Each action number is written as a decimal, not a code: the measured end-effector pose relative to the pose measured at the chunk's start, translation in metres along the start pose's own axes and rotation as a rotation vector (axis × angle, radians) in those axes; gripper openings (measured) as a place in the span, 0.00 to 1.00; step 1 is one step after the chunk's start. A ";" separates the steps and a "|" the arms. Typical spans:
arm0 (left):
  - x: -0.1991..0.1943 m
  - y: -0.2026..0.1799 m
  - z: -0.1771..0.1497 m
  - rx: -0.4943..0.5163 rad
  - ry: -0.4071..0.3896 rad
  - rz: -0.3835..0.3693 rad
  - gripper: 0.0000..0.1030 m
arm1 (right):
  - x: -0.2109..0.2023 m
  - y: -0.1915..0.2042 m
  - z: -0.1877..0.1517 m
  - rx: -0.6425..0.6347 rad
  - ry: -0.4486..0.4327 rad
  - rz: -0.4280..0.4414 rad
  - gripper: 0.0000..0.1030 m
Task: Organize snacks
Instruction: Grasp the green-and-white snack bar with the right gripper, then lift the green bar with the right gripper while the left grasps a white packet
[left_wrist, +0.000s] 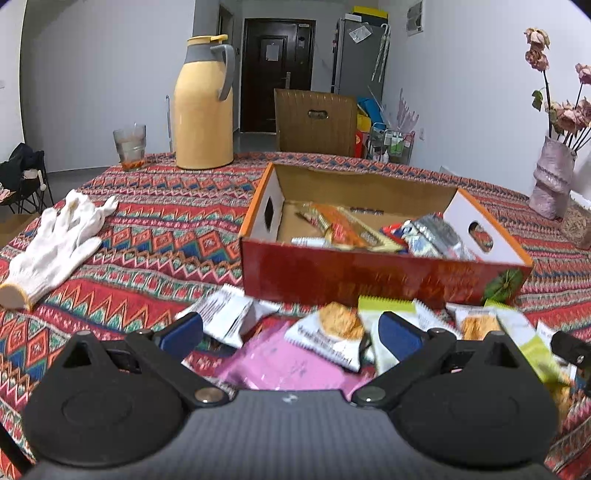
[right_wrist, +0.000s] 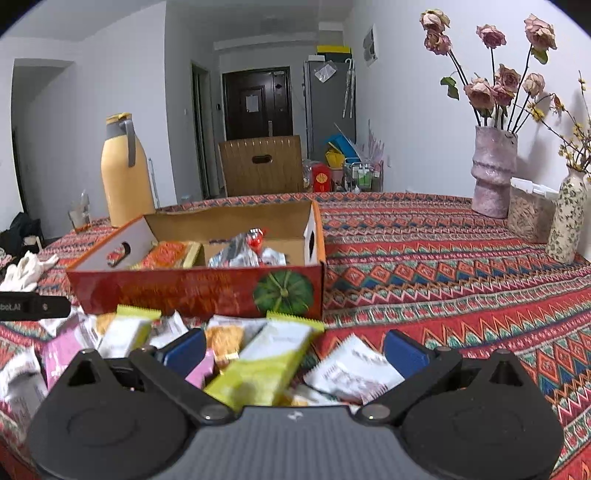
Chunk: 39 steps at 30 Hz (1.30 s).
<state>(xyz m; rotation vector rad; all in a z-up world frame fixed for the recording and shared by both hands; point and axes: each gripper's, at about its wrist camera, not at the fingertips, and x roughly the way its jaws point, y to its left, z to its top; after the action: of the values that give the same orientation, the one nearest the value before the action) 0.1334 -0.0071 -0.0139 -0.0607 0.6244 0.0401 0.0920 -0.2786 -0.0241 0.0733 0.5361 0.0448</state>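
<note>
A red cardboard box (left_wrist: 369, 275) stands open on the patterned tablecloth and holds orange bars (left_wrist: 341, 227) and silver packets (left_wrist: 436, 234). It also shows in the right wrist view (right_wrist: 166, 291). A pile of loose snack packets lies in front of it: a pink packet (left_wrist: 284, 363), a white cracker packet (left_wrist: 332, 334) and green-and-white packets (right_wrist: 258, 365). My left gripper (left_wrist: 291, 334) is open and empty just above the pile. My right gripper (right_wrist: 293, 350) is open and empty over a green packet, with a white packet (right_wrist: 351, 369) beside it.
A yellow thermos jug (left_wrist: 203, 103) and a glass (left_wrist: 130, 146) stand at the table's far left. A white glove (left_wrist: 55, 243) lies at the left. Flower vases (right_wrist: 493, 170) and a clear jar (right_wrist: 528, 212) stand at the far right. A chair (left_wrist: 314, 123) stands behind the table.
</note>
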 end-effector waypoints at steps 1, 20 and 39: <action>0.000 0.002 -0.003 -0.002 0.003 0.004 1.00 | -0.001 0.000 -0.002 -0.003 0.001 0.001 0.99; 0.001 0.028 -0.012 -0.053 0.031 0.015 1.00 | 0.071 0.017 0.018 -0.021 0.305 0.036 0.52; -0.002 0.047 -0.012 -0.082 0.032 0.005 1.00 | 0.056 0.015 0.020 0.012 0.241 0.007 0.36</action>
<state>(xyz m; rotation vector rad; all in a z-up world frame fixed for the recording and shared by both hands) 0.1217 0.0384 -0.0247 -0.1398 0.6544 0.0697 0.1495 -0.2617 -0.0344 0.0823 0.7772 0.0577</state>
